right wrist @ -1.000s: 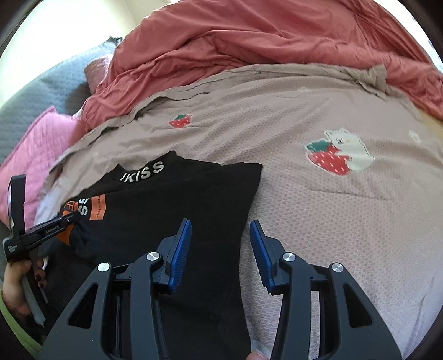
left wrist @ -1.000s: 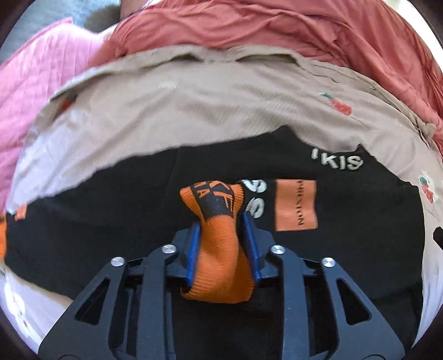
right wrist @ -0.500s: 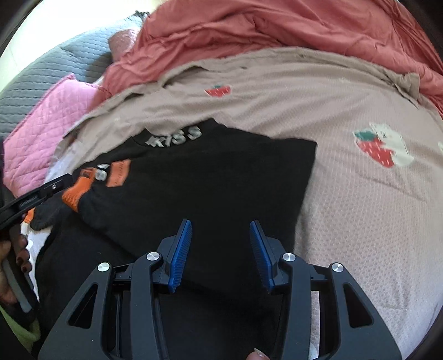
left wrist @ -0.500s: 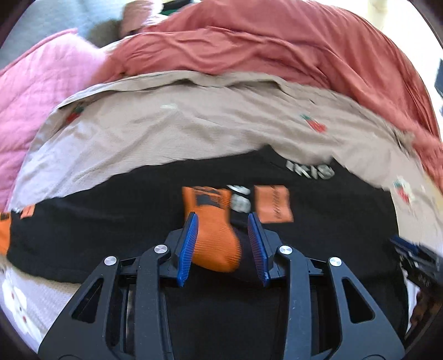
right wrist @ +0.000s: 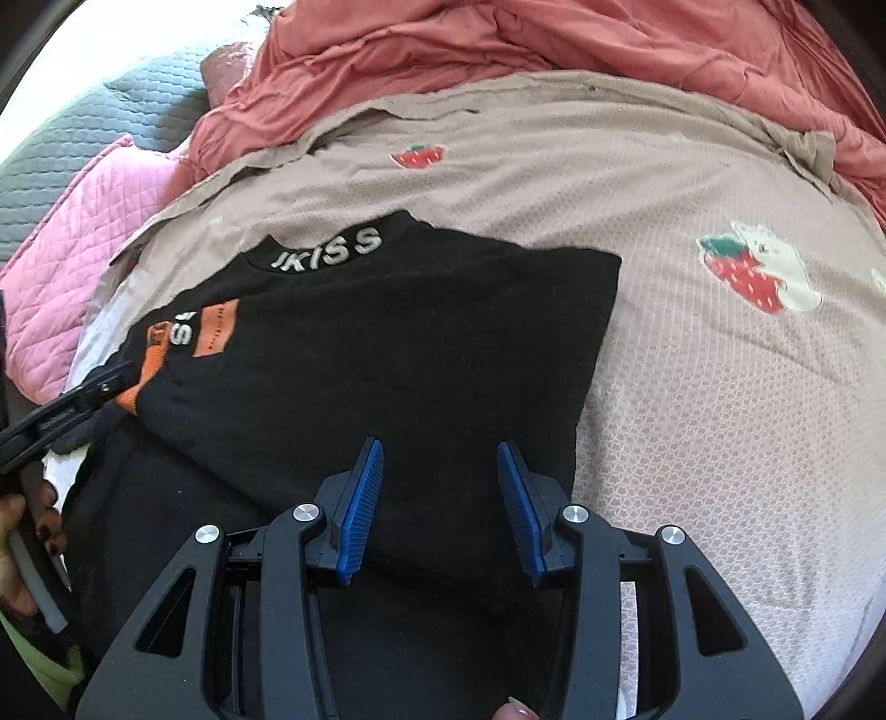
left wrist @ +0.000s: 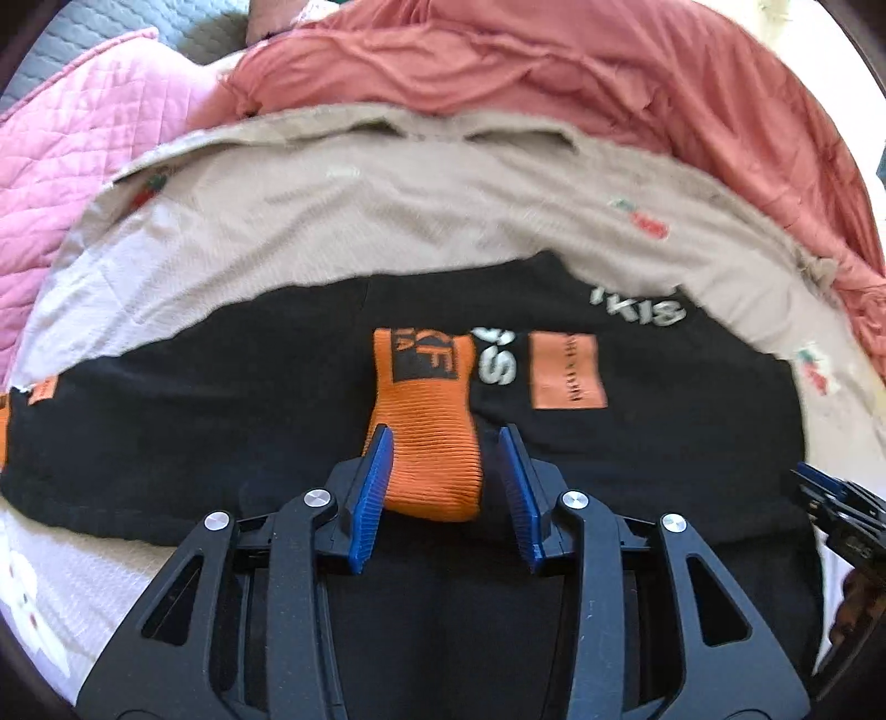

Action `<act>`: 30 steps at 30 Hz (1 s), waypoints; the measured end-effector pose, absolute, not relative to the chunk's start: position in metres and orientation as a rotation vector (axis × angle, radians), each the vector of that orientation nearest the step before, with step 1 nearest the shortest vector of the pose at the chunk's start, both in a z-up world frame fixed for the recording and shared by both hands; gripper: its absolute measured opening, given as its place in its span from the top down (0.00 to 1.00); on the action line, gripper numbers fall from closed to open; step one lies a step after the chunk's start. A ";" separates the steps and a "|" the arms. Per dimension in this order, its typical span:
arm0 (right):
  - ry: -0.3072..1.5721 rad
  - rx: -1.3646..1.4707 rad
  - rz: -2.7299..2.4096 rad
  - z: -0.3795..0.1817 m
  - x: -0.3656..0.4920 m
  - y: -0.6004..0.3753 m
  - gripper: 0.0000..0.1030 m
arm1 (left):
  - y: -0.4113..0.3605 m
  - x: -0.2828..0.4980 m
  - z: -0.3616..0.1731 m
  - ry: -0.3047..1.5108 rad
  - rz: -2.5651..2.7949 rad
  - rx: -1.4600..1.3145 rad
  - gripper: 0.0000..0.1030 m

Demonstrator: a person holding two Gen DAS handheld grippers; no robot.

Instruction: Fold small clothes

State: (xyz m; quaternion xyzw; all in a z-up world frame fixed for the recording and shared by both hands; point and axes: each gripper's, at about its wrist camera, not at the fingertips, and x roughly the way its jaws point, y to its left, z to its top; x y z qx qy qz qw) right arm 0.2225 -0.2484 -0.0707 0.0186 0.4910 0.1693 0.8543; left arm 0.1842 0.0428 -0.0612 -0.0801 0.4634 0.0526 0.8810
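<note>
A black top [right wrist: 387, 343] with white letters on its collar and an orange patch lies on the beige strawberry sheet; it also shows in the left wrist view [left wrist: 664, 443]. Its orange ribbed cuff [left wrist: 426, 432] lies folded over the body, between the fingers of my left gripper [left wrist: 443, 443], which is open and not pinching it. My right gripper [right wrist: 440, 459] is open and empty above the top's lower right part. The left gripper [right wrist: 83, 393] shows at the left edge of the right wrist view.
The beige sheet [right wrist: 720, 415] has strawberry and bear prints. A crumpled red duvet [right wrist: 554, 44] lies behind. A pink quilted pillow [left wrist: 83, 138] and a grey quilt [right wrist: 83, 144] sit at the left. The right gripper [left wrist: 841, 515] shows at the left wrist view's right edge.
My left gripper has opened and let go of the orange cuff, which now lies on the top. My right gripper moved left over the black top.
</note>
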 end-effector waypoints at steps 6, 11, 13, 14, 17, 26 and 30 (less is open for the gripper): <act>1.000 0.025 0.436 -0.062 0.213 -0.234 0.59 | 0.007 0.180 -0.058 0.966 -0.018 -0.094 0.54; 1.031 -0.035 0.450 -0.072 0.210 -0.222 0.59 | -0.001 0.201 -0.085 1.062 0.001 -0.059 0.35; 1.074 -0.043 0.421 -0.082 0.213 -0.224 0.59 | 0.005 0.207 -0.100 1.111 0.055 -0.039 0.32; 1.083 -0.032 0.420 -0.085 0.215 -0.226 0.59 | 0.012 0.208 -0.103 1.107 0.044 -0.081 0.31; 1.089 0.002 0.422 -0.084 0.217 -0.229 0.59 | 0.018 0.205 -0.101 1.088 0.026 -0.111 0.31; 1.075 0.006 0.448 -0.080 0.214 -0.226 0.44 | 0.023 0.190 -0.081 1.061 0.032 -0.160 0.26; 1.061 0.011 0.451 -0.076 0.213 -0.226 0.44 | 0.025 0.184 -0.070 1.049 0.039 -0.181 0.20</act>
